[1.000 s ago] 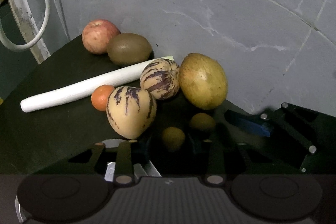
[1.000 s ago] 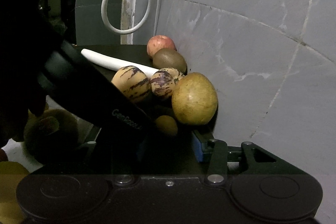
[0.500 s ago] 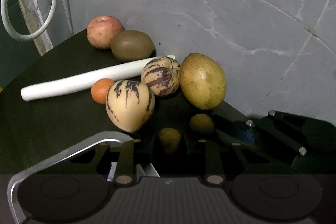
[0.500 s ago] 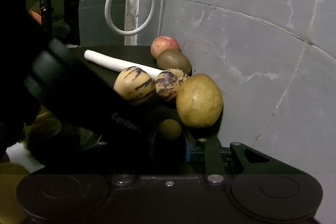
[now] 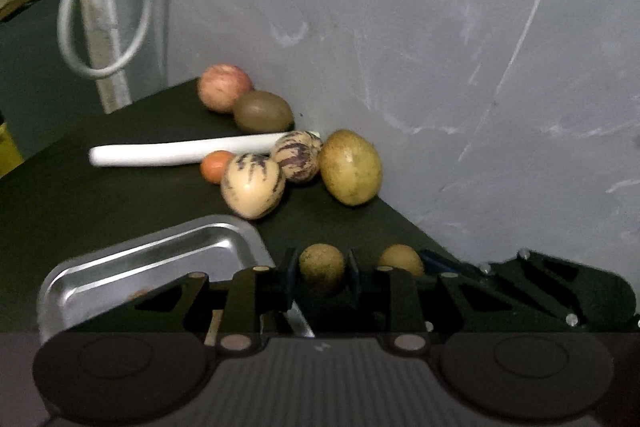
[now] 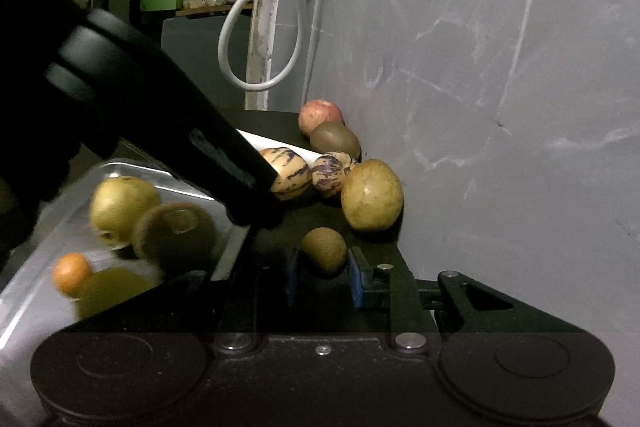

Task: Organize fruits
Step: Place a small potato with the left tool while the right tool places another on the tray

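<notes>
My left gripper is shut on a small brown round fruit. My right gripper is shut on another small brown round fruit, which also shows in the left wrist view. Both are held above the dark table beside a metal tray. In the right wrist view the tray holds a yellow-green apple, a kiwi, a small orange and a yellow fruit. On the table by the wall lie a yellow mango, two striped melons, a small orange, a kiwi and an apple.
A white stick lies on the table behind the striped melons. A grey wall stands close on the right. A white cable loop hangs at the far left. The left gripper's body blocks the left of the right wrist view.
Both grippers have pulled back and risen, each with its small brown fruit. The metal tray has come into view at lower left, and the fruit pile looks farther away.
</notes>
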